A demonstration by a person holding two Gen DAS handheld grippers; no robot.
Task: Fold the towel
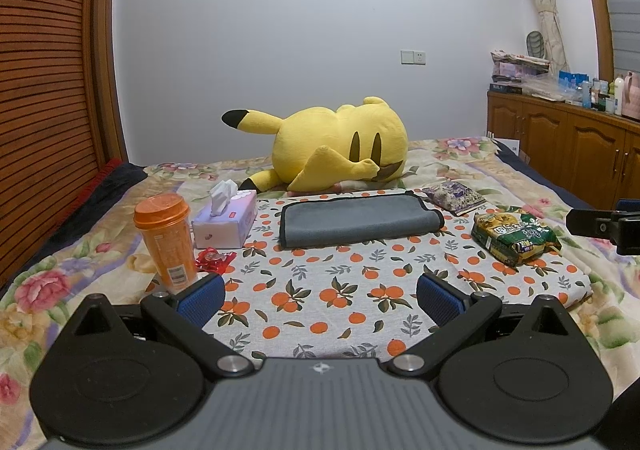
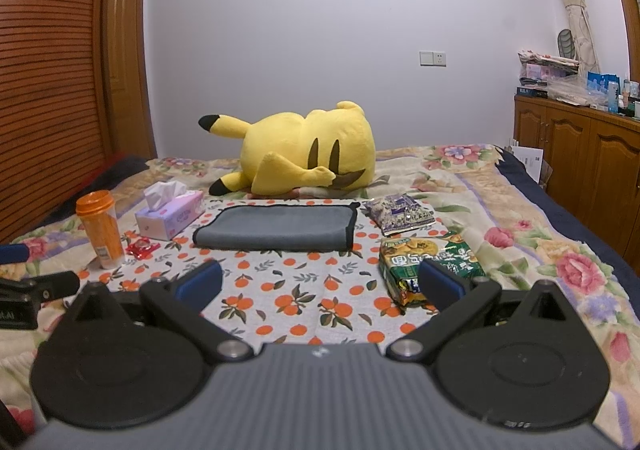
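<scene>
Now one grey towel (image 1: pixel 360 221) lies folded; left gripper (image 1: pixel 320 296) and right gripper (image 2: pixel 320 282) gape, holding nothing.

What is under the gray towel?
The gray towel lies on a cloth printed with oranges, spread over the flowery bedspread. Whatever might sit directly beneath the towel is covered, so it cannot be seen.

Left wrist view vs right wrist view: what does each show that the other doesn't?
Only the left wrist view: the right tool at its right edge, beyond the green snack bag.

Only the right wrist view: a wooden door on the left, and the left tool at its left edge.

Both: each tool's own open blue fingers, the grey towel lying folded on the orange-print cloth, tissue box, orange cup, yellow plush, purple packet.
</scene>
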